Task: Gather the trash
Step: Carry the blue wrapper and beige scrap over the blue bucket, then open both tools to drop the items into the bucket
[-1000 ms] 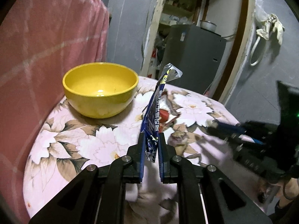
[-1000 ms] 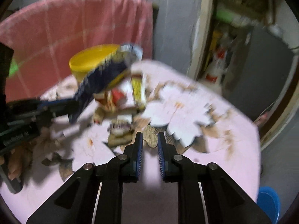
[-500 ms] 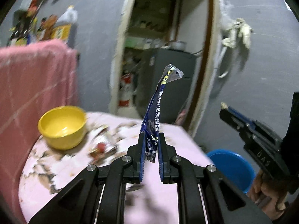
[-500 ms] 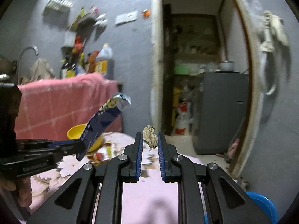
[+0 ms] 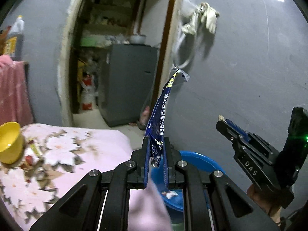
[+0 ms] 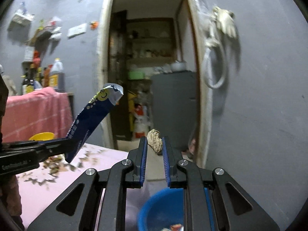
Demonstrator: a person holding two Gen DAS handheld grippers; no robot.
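Observation:
My left gripper [image 5: 156, 142] is shut on a long blue snack wrapper [image 5: 160, 113] that stands up from its jaws; the wrapper also shows in the right wrist view [image 6: 90, 121]. My right gripper [image 6: 154, 141] is shut on a peanut shell [image 6: 155, 141]; this gripper also shows in the left wrist view [image 5: 221, 123], to the right. A blue bin [image 5: 194, 165] sits on the floor below and beyond both grippers, with some trash inside [image 6: 159, 209]. More scraps [image 5: 30, 154] lie on the floral table.
The round table with a pink floral cloth [image 5: 92, 150] is at the left, with a yellow bowl [image 5: 8, 142] on it. A pink-draped chair [image 6: 32, 113] stands behind. A doorway with a grey fridge [image 5: 129, 84] is ahead; a grey wall [image 5: 250, 67] is at the right.
Both grippers lifted off the table and swung right toward the blue bin, each still holding its piece. The bowl and table slid to the left of the views.

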